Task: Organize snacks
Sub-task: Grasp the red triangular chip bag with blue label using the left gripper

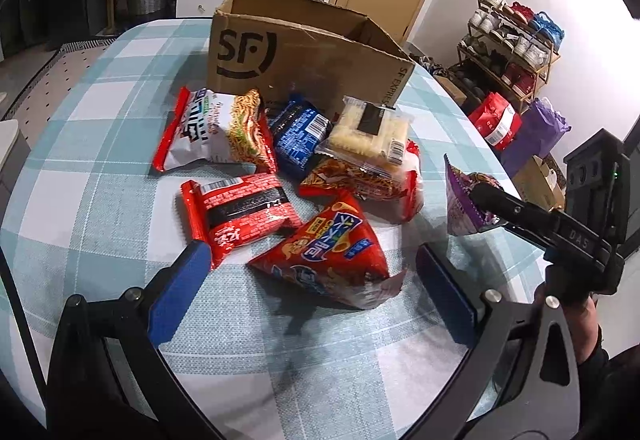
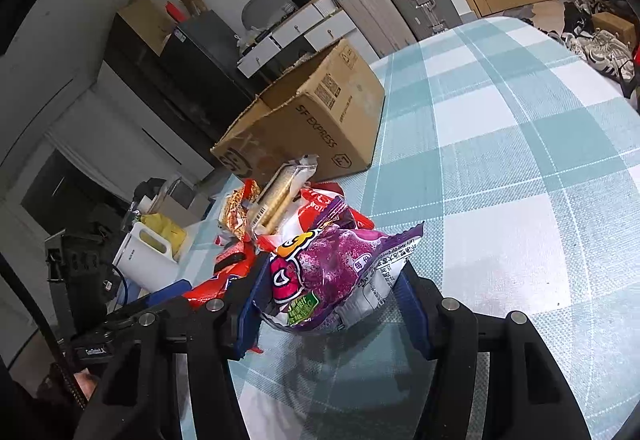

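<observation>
Sitting clamped between the right gripper's (image 2: 328, 300) pads, the purple snack bag (image 2: 340, 272) clears the table (image 2: 520, 160).

The left wrist view looks steeply down over the snack pile (image 1: 296, 176) toward the cardboard box (image 1: 304, 56) at 12 o'clock. The right wrist view, lower and nearer, shares the pile (image 2: 280, 216) and box (image 2: 316, 116) at 11 o'clock.

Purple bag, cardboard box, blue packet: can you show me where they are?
Purple bag (image 2: 344, 272), right wrist view, middle of its front.
Cardboard box (image 1: 304, 60), left wrist view, its front wall.
Blue packet (image 1: 298, 136), left wrist view, middle of its printed back.
</observation>
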`<state>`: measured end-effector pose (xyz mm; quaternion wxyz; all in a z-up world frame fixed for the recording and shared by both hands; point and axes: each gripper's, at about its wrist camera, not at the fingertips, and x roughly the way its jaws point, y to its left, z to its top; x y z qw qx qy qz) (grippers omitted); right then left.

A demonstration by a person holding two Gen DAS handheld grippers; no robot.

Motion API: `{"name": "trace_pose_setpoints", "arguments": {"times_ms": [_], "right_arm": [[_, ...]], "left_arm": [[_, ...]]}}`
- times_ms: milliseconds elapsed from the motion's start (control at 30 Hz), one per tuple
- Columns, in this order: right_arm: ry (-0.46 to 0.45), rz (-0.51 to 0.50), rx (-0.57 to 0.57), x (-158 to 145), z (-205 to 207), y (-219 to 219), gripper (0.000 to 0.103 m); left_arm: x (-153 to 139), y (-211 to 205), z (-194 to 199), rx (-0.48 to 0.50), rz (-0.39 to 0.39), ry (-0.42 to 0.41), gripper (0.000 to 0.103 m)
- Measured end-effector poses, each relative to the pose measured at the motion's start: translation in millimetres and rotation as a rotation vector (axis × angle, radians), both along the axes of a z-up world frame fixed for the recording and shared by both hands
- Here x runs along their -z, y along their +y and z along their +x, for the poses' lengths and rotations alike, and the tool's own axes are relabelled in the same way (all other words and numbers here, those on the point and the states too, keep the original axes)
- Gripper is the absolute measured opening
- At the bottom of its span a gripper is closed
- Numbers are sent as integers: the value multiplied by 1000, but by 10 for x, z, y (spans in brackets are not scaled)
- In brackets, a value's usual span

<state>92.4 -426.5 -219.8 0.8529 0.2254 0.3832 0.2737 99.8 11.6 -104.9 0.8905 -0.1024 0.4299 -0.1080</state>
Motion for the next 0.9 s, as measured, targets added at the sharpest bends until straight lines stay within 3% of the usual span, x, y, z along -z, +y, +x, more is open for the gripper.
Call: {"name": "trace_pose_setpoints", "arguments": {"times_ms": [700,800,867,900], "right_arm": [[-29,13,4,-76,-115,-130,59],[-32,11,2,-92,-131,-133,59],[-34,9,3,-103,-145,-136,59],[-34,9,3,-107,-152,-135,59]], "left_arm": [[252,-219,286,-21,19,62,100],[283,-197,305,-11,-5,74,83],[327,-186,319,3,-18,98,63],[345,-185,320,8,-16,106,60]]}}
